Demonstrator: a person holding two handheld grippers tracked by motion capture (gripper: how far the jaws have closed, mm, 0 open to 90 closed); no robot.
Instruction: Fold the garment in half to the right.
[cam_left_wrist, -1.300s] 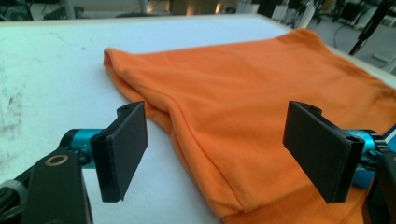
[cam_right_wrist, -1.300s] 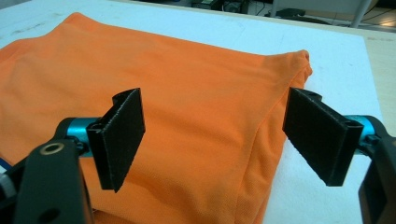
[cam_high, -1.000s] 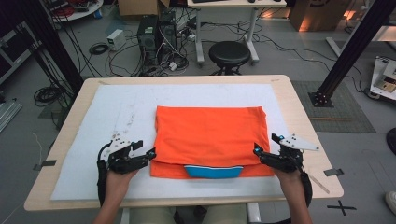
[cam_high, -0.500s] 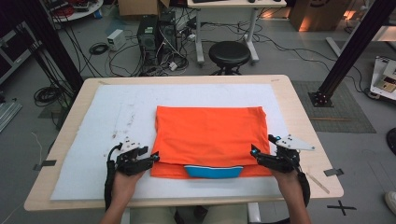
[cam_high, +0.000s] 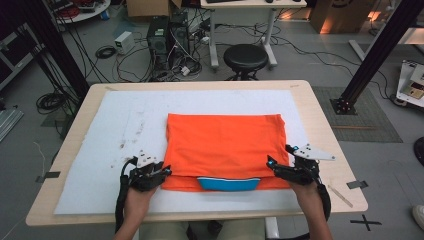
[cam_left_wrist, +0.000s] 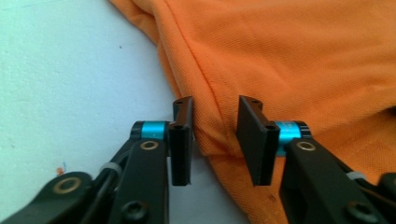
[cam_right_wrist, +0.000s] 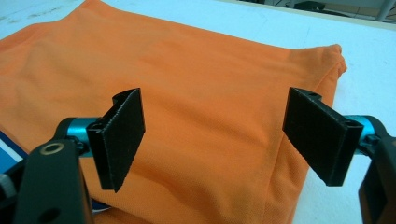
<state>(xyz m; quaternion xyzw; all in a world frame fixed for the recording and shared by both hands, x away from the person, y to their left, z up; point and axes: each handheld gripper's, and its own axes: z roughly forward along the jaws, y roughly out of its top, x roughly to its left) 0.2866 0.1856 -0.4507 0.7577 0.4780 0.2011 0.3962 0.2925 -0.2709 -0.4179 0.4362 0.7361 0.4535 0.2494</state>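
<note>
Orange shirt (cam_left_wrist: 299, 60): left tongs (cam_left_wrist: 215, 140) slid in, jaws just been closing around its corner, not pinching; right tongs (cam_right_wrist: 224, 135) spread.

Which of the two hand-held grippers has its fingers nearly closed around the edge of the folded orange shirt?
The left gripper: its fingers have just been closing, a fold of the folded orange shirt between them. The right gripper has fingers spread wide over the cloth.

One folded orange shirt (cam_high: 225, 145) with one blue collar (cam_high: 228, 183). Two tongs: left tongs (cam_high: 167, 172), right tongs (cam_high: 272, 164). One table (cam_high: 320, 125), one white mat (cam_high: 120, 130). Behind: one black stool (cam_high: 245, 56), one computer tower (cam_high: 165, 40).
</note>
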